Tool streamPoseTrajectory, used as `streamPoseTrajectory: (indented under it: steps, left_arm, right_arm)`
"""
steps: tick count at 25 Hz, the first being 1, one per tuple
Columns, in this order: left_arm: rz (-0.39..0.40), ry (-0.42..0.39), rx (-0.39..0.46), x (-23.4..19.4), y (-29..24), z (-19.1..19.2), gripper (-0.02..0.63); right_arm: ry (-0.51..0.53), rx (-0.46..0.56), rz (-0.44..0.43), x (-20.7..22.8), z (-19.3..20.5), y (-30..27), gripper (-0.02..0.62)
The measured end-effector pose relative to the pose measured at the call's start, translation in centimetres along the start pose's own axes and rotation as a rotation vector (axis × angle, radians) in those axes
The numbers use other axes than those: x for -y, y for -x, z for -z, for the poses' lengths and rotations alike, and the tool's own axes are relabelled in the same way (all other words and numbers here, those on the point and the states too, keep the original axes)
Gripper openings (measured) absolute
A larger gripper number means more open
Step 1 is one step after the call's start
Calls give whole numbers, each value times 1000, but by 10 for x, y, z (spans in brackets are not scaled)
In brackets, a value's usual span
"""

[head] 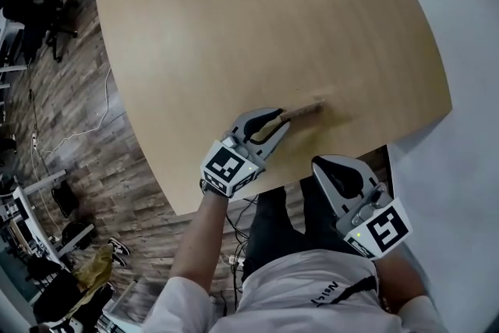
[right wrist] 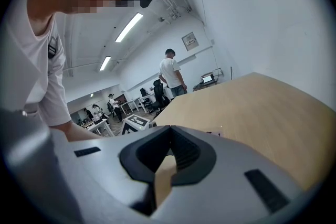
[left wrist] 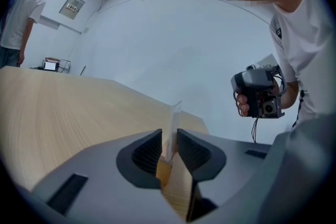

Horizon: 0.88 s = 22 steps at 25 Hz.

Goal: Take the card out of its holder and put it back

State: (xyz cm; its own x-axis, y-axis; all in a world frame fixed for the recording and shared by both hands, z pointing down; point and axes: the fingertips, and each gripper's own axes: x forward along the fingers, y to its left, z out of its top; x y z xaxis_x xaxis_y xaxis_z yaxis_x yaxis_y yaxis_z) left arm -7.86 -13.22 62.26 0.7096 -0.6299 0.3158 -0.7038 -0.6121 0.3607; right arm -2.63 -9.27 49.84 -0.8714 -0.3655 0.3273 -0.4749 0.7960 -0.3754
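A slim wooden card holder (head: 306,110) lies on the table near its front edge, with a thin pale card (left wrist: 174,122) standing edge-on in it. My left gripper (head: 279,121) is shut on the near end of the holder (left wrist: 167,171), and the card rises just past the pads. My right gripper (head: 322,164) hovers off the table's front edge to the right, shut with nothing in it. In the left gripper view, the right gripper (left wrist: 259,95) shows in a hand. In the right gripper view, its own jaws (right wrist: 169,139) show only table wood behind them.
The light wooden table (head: 257,19) stretches far ahead. The person's legs (head: 273,226) are under its front edge. A person (right wrist: 171,77) stands at the table's far end, with desks and chairs (right wrist: 113,107) behind. Cables and clutter (head: 47,136) lie on the floor at left.
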Motion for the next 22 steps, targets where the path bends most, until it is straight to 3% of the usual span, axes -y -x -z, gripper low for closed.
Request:
streamPoseTrajectory:
  steps: [5,13,22]
  left_arm:
    - [43,-21,5,5,-11,0,97]
    - [61,-40,4,4,-14,1,27]
    - [71,-69,-7,4,-4,-17,25]
  right_arm:
    - [-3,-24,-14,7,8,1,13]
    - [-13,-21,-8,10,14,2,14]
    - [-14,16,35,1,-1,10,12]
